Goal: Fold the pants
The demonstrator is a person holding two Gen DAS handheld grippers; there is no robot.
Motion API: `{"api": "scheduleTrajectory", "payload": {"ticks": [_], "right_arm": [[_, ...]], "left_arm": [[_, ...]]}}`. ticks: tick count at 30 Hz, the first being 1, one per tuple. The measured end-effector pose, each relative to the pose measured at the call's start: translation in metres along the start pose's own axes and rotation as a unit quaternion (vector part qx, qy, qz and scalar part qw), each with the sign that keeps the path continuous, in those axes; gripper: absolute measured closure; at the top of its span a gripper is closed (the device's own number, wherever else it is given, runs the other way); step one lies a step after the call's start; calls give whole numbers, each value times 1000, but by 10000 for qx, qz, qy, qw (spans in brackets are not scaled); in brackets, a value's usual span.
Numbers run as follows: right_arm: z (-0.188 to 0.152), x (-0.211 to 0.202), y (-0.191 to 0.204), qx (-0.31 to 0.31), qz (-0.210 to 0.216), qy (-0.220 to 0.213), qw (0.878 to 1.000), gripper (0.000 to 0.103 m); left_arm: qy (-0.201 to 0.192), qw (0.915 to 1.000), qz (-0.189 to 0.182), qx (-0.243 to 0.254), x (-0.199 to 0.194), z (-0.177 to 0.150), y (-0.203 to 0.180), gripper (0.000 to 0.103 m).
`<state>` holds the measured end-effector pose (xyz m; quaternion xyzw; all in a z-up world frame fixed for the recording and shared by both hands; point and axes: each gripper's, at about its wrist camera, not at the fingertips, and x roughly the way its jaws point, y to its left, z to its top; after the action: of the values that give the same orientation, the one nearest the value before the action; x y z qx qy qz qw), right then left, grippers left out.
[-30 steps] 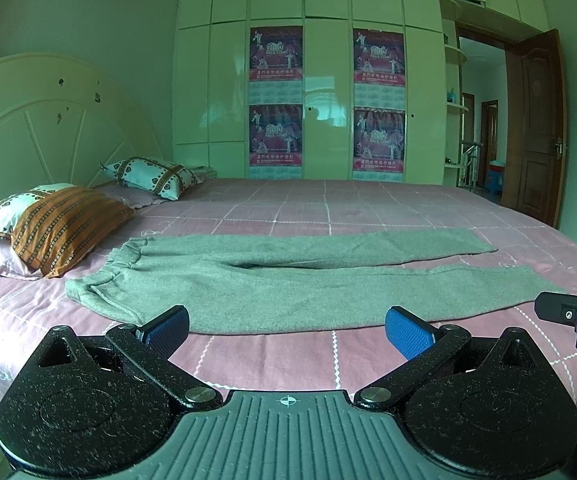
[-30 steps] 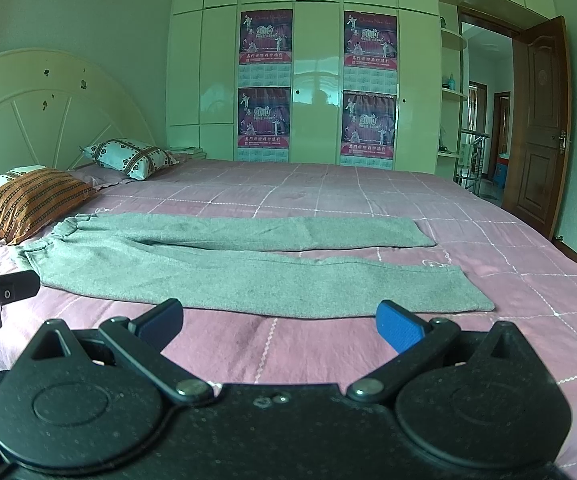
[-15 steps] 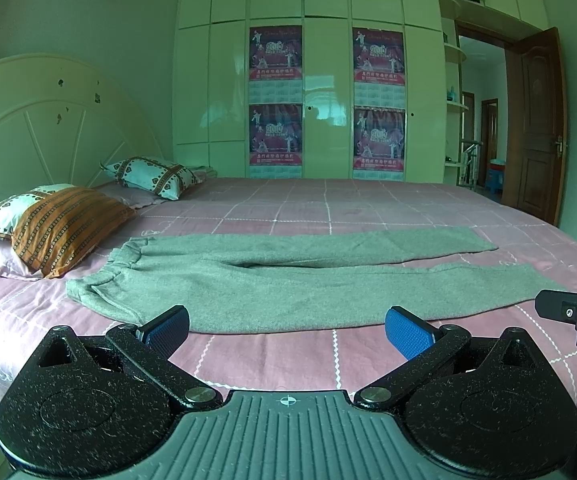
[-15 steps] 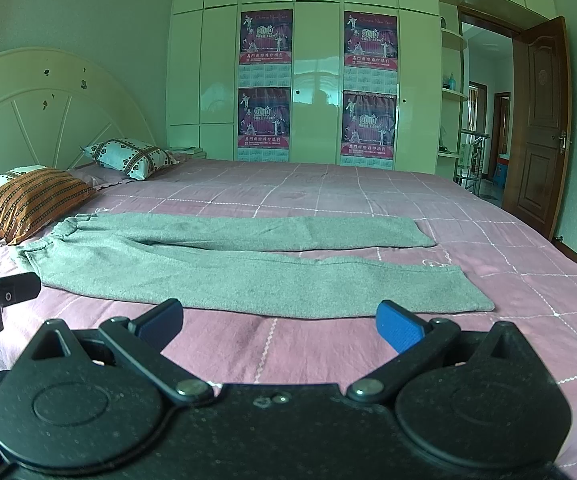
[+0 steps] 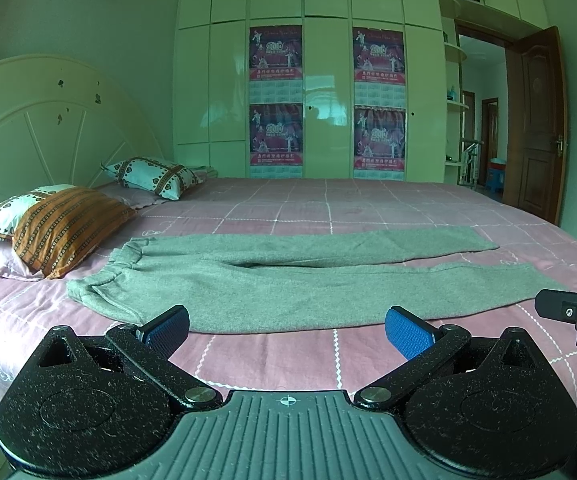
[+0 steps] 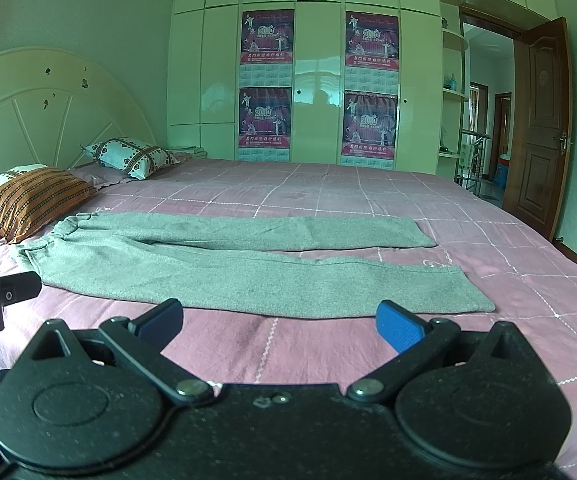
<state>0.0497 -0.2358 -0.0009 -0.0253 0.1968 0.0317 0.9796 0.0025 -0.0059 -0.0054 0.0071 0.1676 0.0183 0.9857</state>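
Grey pants (image 5: 288, 280) lie flat and unfolded on the pink checked bedsheet (image 5: 328, 208), lengthwise across the bed. Waistband is at the left, just beside an orange striped pillow (image 5: 68, 228); the two legs run to the right, the far leg a little apart from the near one toward the cuffs. In the right wrist view the same pants (image 6: 248, 264) end at the right with the near cuff close to the front edge of the bed.

Left gripper (image 5: 287, 330): jaws spread wide, nothing between them, blue pads facing inward. It is held at the near edge of the bed, short of the pants and not touching them.

Right gripper (image 6: 279, 326): jaws likewise spread wide and empty, held at the near bed edge in front of the lower leg, clear of the cloth. Part of it shows at the right margin of the left wrist view.

Background: cream headboard (image 5: 40, 128) at left, patterned pillow (image 5: 152, 176) further back, wardrobe (image 5: 328, 80) bearing four posters, brown door (image 5: 536, 128) standing open at right
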Motion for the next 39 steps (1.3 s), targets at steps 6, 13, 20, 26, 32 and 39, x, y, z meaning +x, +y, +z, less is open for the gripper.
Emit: {"api": "scheduleTrajectory", "payload": {"ticks": [6,13,20,26,32,39], "right_arm": [[0,0,0,-1,0,1,10000,6],[4,1,-2,67,65,-13,10000,6],[32,34,-16,76,-108,-401,9991,6],[43,63,-16,45,-128,-318,9994,6],[52,82,-12,24,-149,-191,9997,6],[72,110,-9,-12,-132,-95,9999,6]], "left_arm": [[5,10000,8,10,0,1,1,0],[-16,10000,11,24,4,6,5,0],[-228,9994,243,29,38,43,32,0],[-178,9990,408,-62,69,62,51,0],[-45,9991,424,-36,99,70,57,0],[228,9981,555,-98,133,80,66,0]]}}
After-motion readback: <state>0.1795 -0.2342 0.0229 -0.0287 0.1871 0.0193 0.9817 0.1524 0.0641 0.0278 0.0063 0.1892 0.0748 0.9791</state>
